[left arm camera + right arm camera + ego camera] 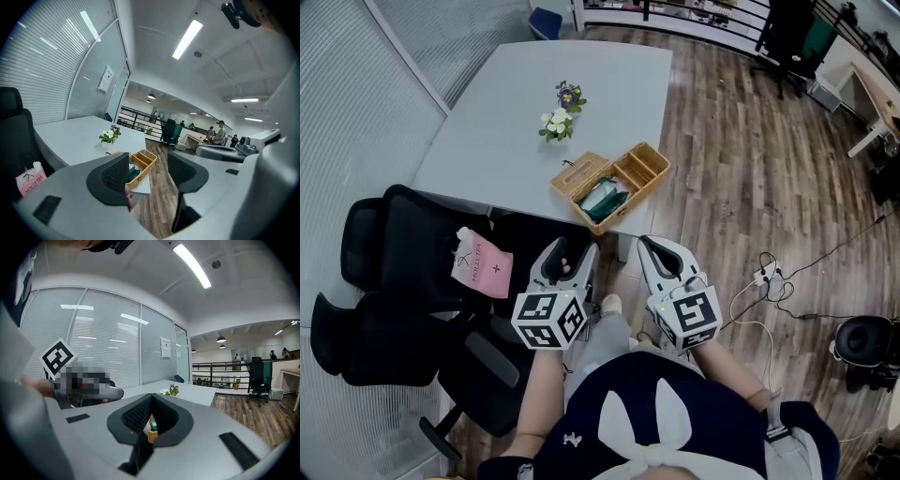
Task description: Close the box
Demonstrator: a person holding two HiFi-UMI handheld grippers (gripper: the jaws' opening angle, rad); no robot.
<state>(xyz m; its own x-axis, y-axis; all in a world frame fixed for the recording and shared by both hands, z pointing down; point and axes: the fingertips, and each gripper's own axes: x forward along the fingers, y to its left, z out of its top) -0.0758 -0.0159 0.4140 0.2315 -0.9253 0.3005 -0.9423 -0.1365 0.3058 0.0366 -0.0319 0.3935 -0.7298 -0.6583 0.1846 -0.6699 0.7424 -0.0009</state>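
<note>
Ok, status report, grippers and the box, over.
Left gripper open, empty. Right gripper shut, empty. Wicker box open, untouched, at the near corner of the table. Black chairs off left, out of the path.

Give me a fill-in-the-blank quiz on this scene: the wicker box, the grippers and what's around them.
1. The wicker box on the grey table has its lid ___.
2. Of the left gripper and the right gripper, the ___ one has its fingers wide apart.
3. The pink packet lies on a black ___.
Missing words: open; left; chair.
</note>
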